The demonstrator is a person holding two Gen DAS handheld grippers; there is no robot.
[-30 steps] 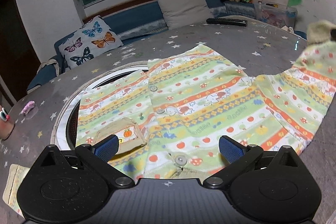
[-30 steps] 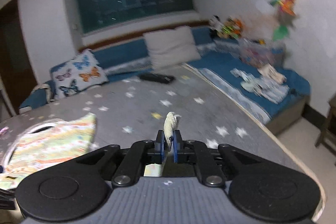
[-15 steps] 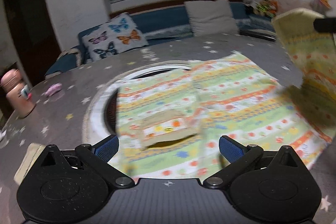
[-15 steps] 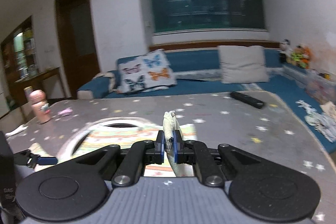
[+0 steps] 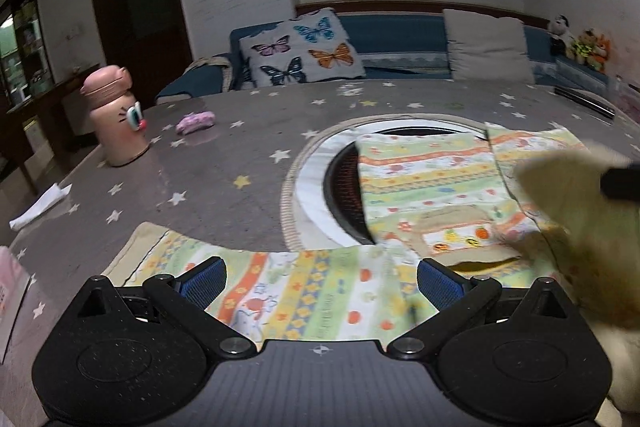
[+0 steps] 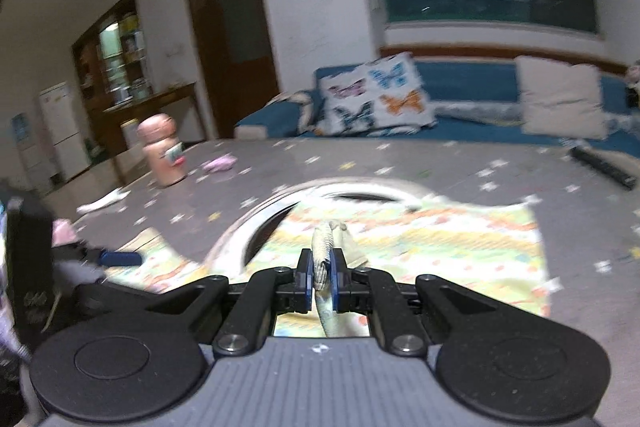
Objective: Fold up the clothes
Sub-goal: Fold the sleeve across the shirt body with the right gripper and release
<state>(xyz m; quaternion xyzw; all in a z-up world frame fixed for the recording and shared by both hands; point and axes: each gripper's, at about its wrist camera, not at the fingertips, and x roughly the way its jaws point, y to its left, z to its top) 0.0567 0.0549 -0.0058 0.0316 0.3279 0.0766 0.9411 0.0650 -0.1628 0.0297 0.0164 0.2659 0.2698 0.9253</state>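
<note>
from my left wrist camera, the left gripper (image 5: 320, 281) hangs just above the table (image 5: 224, 163) with its blue pads (image 5: 202, 281) spread wide and nothing between them. the striped children's shirt (image 5: 424, 183) lies flat on the star-patterned cloth, partly over the round recessed ring (image 5: 310, 179) in the tabletop; one sleeve (image 5: 280, 291) stretches out right under my open fingers. a small tan-edged pocket (image 5: 460, 235) shows on the shirt front. at the right edge a blurred, lifted fold of the same shirt fills the corner (the dark bar poking in there is probably the other gripper, but i cannot say for sure). further left stand a pink bottle (image 5: 118, 121), a small pink-purple object (image 5: 196, 121) and a white scrap of paper (image 5: 40, 207).

from my right wrist camera, the right gripper (image 6: 321, 277) has a ribbed cuff (image 6: 324, 251) of the shirt pinched between its narrow pads, and the jaws are just beginning to ease apart with the fabric still between them. beyond it the shirt body spreads across the table. at the far left i see the left gripper's blue fingertip above the sleeve. a dark remote (image 6: 604, 167) lies at the table's far right edge, and a butterfly cushion (image 6: 376, 95) sits on the blue sofa behind.
</note>
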